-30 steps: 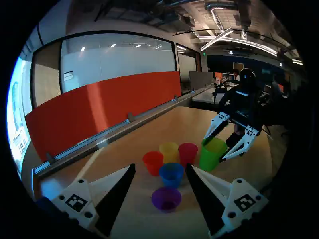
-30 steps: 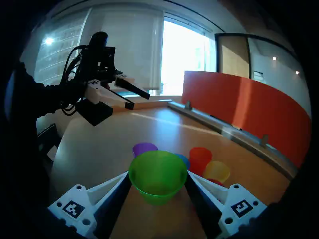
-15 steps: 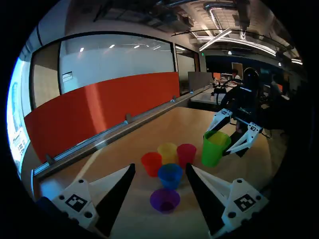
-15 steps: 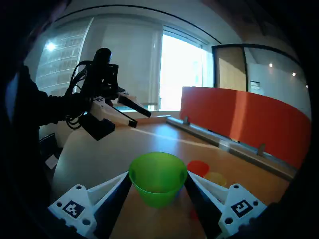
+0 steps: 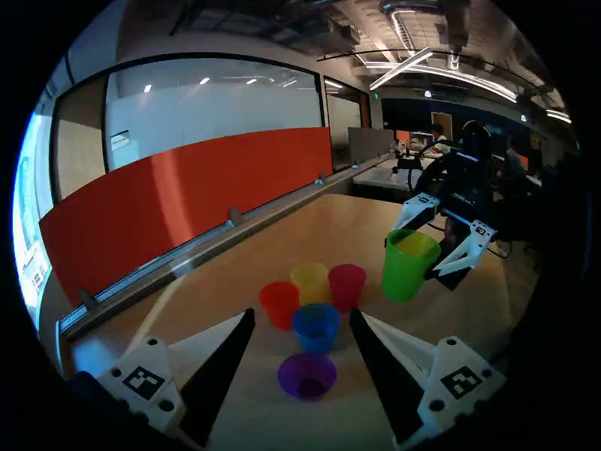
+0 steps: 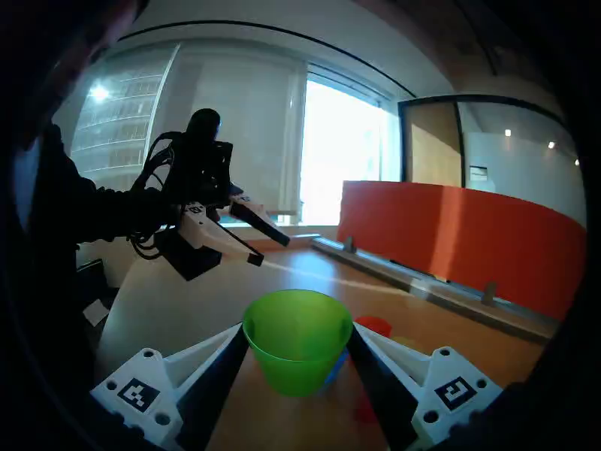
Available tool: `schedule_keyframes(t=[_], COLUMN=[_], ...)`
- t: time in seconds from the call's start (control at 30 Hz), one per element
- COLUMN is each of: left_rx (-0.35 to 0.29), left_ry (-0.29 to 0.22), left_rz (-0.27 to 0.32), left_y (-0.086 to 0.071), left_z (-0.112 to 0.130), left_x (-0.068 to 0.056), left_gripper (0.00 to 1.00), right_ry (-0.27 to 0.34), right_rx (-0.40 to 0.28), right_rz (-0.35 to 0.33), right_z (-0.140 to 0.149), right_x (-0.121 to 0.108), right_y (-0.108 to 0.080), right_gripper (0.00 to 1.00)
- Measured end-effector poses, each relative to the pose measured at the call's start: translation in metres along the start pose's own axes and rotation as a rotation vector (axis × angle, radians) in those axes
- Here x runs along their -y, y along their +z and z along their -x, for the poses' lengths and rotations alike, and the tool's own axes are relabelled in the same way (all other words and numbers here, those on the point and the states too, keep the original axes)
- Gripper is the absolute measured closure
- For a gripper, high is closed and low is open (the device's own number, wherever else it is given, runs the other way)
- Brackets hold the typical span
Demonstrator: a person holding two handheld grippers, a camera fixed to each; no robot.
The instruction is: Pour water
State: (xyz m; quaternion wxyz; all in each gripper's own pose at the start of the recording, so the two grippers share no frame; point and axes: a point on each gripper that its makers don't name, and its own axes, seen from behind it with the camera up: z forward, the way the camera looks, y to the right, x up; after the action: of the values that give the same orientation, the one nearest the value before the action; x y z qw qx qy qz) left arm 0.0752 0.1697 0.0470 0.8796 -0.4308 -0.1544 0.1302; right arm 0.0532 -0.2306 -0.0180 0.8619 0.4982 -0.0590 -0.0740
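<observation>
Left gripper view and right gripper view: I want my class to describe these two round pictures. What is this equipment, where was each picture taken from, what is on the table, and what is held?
A person holds hand-held tongs in each hand, and each pair carries a wide-angle camera looking along its two fingers. The left gripper view rides on the left tongs, which are open and empty. The right gripper view rides on the right tongs, closed on a green cup held upright. On the wooden table five small cups stand close together: orange cup, yellow cup, red cup, blue cup and purple cup. Water cannot be made out.
</observation>
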Motion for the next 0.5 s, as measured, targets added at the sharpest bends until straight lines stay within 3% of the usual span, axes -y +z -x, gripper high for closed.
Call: schedule_keyframes(t=[0.5], left_rx=[0.047], left_ry=[0.011], left_rz=[0.033], left_y=[0.016], left_z=[0.014], left_x=[-0.005], left_gripper=[0.06], right_ry=[-0.014], right_rx=[-0.026], right_rz=[-0.006], right_z=[-0.008], right_x=[0.002], right_y=[-0.002], right_gripper=[0.08])
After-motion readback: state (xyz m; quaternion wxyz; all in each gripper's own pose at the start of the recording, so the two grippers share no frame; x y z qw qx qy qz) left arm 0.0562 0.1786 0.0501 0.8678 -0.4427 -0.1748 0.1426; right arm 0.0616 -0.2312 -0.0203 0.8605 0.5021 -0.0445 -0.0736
